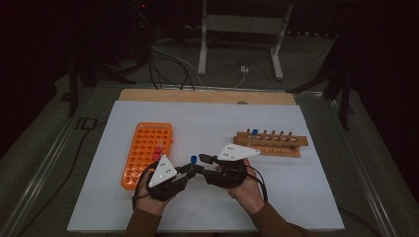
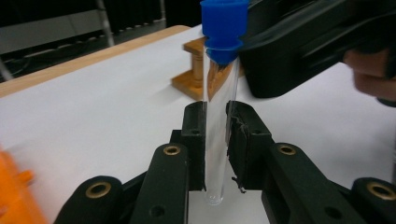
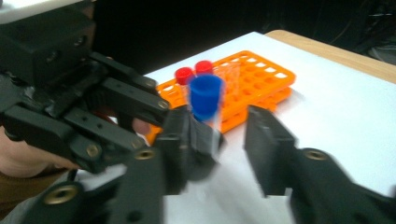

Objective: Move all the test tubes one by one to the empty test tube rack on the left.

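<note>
Your left hand-held gripper (image 2: 215, 140) clamped the clear blue-capped tube (image 2: 219, 93); your right hand-held gripper (image 3: 217, 140) stood open, racking undone.

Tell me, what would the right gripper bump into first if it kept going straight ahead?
Most likely the tube with the blue cap, which stands just in front of the right gripper's open jaws, held by the left gripper. The orange rack lies farther behind. Depth is hard to judge.

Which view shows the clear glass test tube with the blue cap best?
The left gripper view: the clear glass test tube with the blue cap stands upright between the left gripper's shut jaws, visible cap to bottom. The right gripper view blurs it; the high view shows a small blue cap.
</note>
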A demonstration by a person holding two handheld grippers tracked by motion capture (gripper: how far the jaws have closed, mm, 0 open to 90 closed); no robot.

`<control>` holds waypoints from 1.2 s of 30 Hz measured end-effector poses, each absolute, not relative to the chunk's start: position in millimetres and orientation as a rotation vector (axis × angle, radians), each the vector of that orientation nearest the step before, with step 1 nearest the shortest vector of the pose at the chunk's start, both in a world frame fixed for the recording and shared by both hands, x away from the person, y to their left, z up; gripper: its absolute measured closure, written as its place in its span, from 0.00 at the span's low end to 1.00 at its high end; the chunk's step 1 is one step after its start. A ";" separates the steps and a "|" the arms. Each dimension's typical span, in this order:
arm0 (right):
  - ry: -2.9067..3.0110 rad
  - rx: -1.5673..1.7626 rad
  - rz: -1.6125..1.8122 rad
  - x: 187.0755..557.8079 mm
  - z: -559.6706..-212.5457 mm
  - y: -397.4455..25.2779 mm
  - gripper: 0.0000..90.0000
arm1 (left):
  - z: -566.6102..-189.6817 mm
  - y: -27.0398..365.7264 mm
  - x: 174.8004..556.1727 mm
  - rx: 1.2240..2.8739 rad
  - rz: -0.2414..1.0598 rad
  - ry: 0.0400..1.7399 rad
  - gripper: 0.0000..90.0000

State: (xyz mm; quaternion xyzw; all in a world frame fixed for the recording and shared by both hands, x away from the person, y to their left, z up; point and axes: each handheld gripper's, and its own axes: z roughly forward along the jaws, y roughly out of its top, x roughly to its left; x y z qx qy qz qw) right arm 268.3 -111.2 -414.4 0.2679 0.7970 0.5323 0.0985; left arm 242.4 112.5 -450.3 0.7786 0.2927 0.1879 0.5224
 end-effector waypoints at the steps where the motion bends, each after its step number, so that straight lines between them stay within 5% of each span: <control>1: 2.352 0.803 1.574 269.3 -414.2 -113.4 0.55 | -450.0 116.0 242.6 1.854 0.457 0.712 0.87; 16: 2.241 0.972 1.478 277.3 -421.3 -148.7 0.03 | -454.9 167.0 242.1 1.802 0.566 0.852 0.86; 36: 2.204 1.025 1.411 275.5 -429.3 -186.9 0.00 | -470.4 181.9 241.9 1.863 0.642 0.928 0.86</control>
